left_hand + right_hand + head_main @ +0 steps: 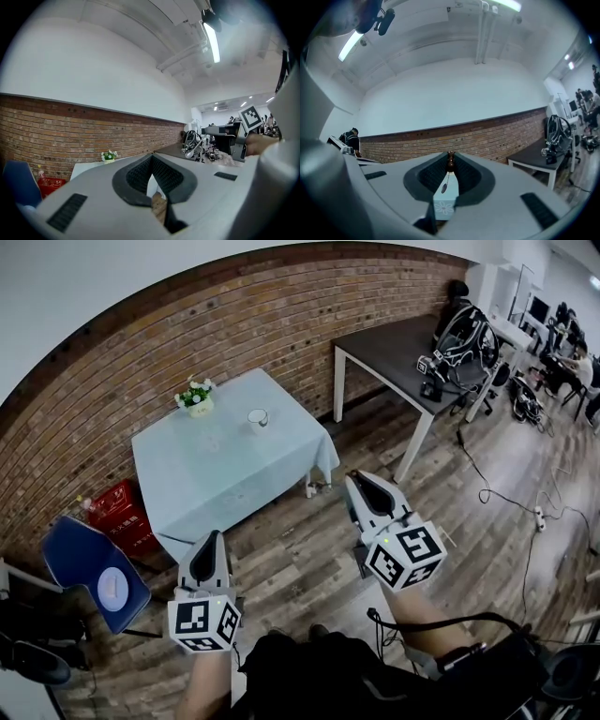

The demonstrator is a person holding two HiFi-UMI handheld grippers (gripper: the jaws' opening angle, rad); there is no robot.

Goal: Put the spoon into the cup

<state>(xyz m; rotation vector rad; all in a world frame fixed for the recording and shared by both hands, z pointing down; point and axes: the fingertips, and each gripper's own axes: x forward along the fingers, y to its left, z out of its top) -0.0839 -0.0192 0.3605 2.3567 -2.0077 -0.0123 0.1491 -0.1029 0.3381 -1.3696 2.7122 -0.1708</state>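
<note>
Transport step: the right gripper [450,156] pinches the spoon [444,188] by its handle, bowl hanging down, while the left gripper [152,158] has its 2 jaws together on nothing. The white cup [258,416] stands on the light-blue table [216,474], well ahead, so the next move is to close in and lower the bowl into its mouth.

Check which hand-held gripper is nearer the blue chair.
Left. In the head view the left hand-held gripper is just right of the blue chair. The right hand-held gripper is farther right, beyond the left one.
</note>
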